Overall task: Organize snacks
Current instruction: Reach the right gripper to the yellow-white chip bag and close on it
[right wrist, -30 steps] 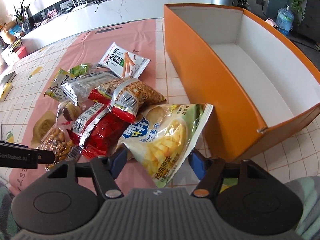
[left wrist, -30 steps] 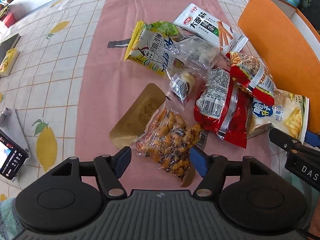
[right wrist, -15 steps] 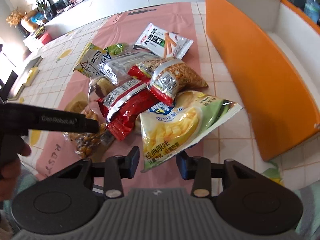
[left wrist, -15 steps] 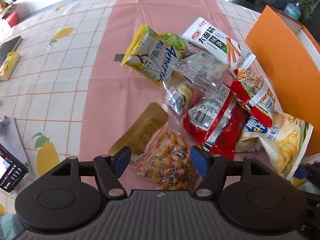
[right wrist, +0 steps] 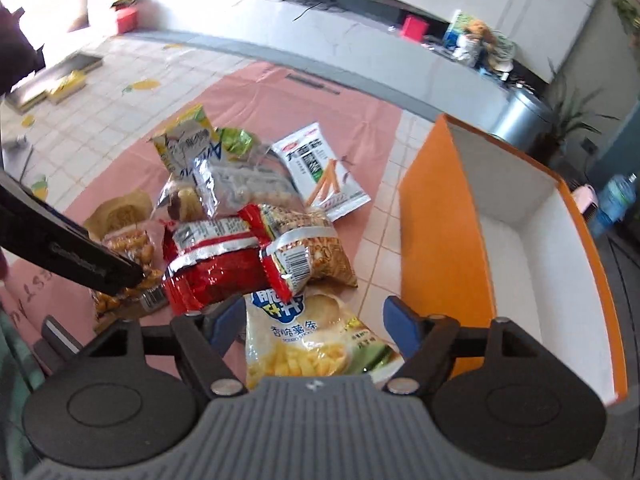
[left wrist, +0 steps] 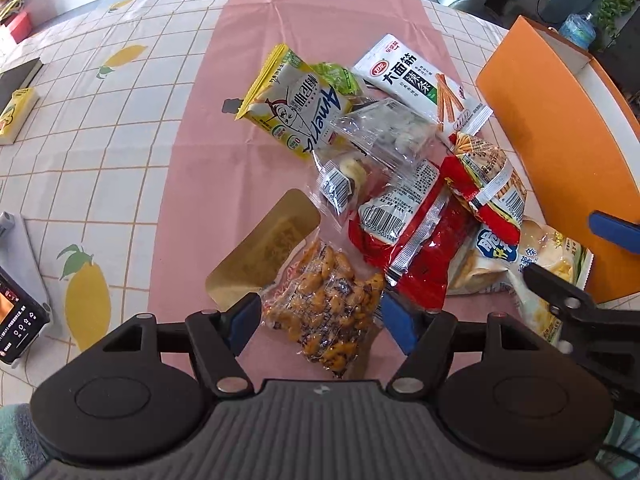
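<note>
A heap of snack packets lies on the pink runner (left wrist: 192, 128). My left gripper (left wrist: 320, 320) is open, its jaws either side of a clear bag of orange peanuts (left wrist: 328, 316). My right gripper (right wrist: 310, 324) is open over a pale yellow fries bag (right wrist: 316, 344), whose lower end lies between the jaws. Behind lie a red packet (left wrist: 416, 248) (right wrist: 216, 264), a red-and-tan cracker bag (right wrist: 304, 240), a clear bag (left wrist: 384, 132), a yellow-white bag (left wrist: 296, 108) and a white stick-snack bag (left wrist: 420, 80). The orange box (right wrist: 436, 240) stands open at the right.
A gold pouch (left wrist: 268, 248) lies left of the peanuts. A phone on a stand (left wrist: 16, 312) sits at the table's left edge, a book (left wrist: 16, 112) farther back. The right gripper's arm (left wrist: 576, 304) shows in the left wrist view. The box inside (right wrist: 532, 288) is white.
My right gripper's jaws have opened wider and its view has swung, now sitting lower over the fries bag. My left gripper has edged closer over the peanut bag.
</note>
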{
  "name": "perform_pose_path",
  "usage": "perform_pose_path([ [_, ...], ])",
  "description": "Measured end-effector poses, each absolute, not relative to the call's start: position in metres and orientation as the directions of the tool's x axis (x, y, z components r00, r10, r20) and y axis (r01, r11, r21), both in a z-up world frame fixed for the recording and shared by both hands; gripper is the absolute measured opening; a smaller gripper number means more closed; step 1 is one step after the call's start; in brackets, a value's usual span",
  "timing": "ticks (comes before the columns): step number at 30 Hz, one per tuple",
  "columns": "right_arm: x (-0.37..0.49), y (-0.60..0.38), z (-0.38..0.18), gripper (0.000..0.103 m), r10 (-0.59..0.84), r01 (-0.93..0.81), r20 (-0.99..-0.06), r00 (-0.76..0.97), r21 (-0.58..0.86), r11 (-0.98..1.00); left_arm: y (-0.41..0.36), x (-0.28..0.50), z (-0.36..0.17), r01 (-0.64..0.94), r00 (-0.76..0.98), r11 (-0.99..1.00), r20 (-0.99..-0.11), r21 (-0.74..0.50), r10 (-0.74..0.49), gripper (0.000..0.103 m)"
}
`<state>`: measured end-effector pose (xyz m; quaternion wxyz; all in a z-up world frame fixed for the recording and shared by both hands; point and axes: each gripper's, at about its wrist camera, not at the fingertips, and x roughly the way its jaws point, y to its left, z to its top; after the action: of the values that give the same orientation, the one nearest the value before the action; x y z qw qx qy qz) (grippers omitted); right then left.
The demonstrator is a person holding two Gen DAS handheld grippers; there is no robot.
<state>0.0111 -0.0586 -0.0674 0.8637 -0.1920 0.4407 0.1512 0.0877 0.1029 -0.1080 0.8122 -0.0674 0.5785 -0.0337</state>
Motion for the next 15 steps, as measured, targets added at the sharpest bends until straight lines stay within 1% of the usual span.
perform_pose_path([
  [3,0.021,-0.059,-0.081,0.073,0.118,-0.463,-0.837,0.535,-0.173,0.869,0.106,0.086,-0.108,-0.026,0.329,0.985,-0.932,-0.170,-0.153,0.081],
  [7,0.024,-0.061,-0.085,0.073,0.175,-0.489,-0.834,0.524,-0.125,0.863,0.107,0.088,-0.111,-0.033,0.331,0.983,-0.930,-0.183,-0.162,0.082],
  [12,0.018,-0.063,-0.094,0.071,0.210,-0.490,-0.877,0.432,-0.033,0.871,0.106,0.091,-0.113,-0.040,0.330,0.979,-0.927,-0.202,-0.178,0.083],
  [13,0.016,-0.063,-0.095,0.071,0.221,-0.489,-0.878,0.425,-0.017,0.872,0.106,0.092,-0.114,-0.042,0.326,0.979,-0.929,-0.199,-0.175,0.085],
  [15,0.012,-0.062,-0.096,0.072,0.230,-0.481,-0.877,0.423,-0.002,0.877,0.104,0.093,-0.117,-0.046,0.313,0.983,-0.937,-0.177,-0.154,0.085],
])
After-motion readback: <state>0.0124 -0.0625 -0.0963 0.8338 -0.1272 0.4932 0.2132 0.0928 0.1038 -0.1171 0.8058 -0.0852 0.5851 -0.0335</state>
